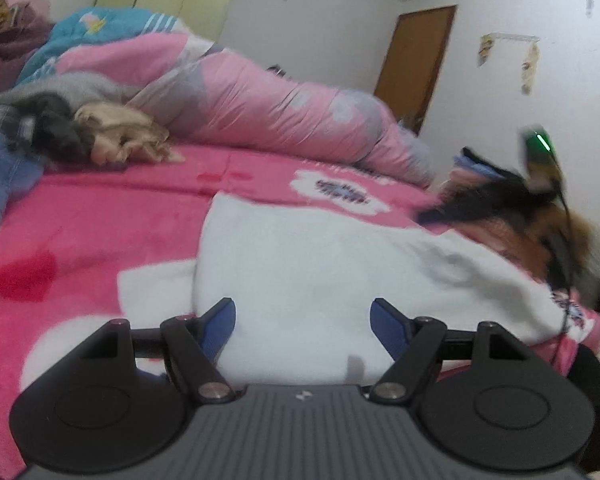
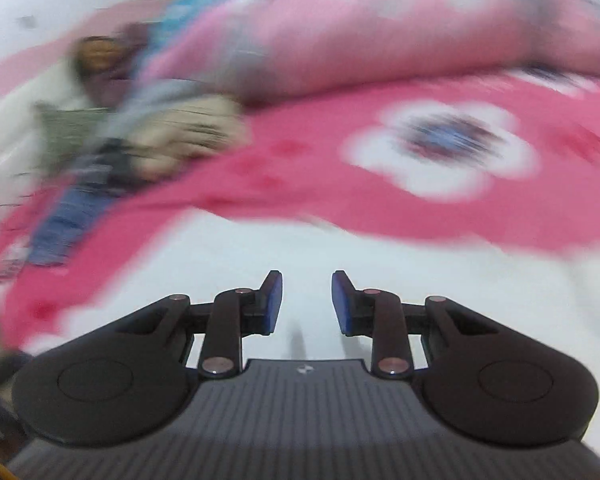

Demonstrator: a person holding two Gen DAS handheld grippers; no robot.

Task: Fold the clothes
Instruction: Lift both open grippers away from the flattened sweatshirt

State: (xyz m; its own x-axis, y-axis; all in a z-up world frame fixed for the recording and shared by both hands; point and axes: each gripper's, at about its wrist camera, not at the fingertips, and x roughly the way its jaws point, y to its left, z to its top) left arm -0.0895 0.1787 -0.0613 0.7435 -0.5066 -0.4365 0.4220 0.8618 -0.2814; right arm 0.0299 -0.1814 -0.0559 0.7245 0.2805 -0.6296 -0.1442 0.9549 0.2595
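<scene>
White fabric — the garment being folded — lies spread on the pink flowered blanket, near the bed's front edge. Over it, the left gripper hangs with jaws wide and empty. The right gripper — jaws narrowly parted, nothing between them — also sits above the cloth, its view blurred.

Both tools open, empty
</scene>
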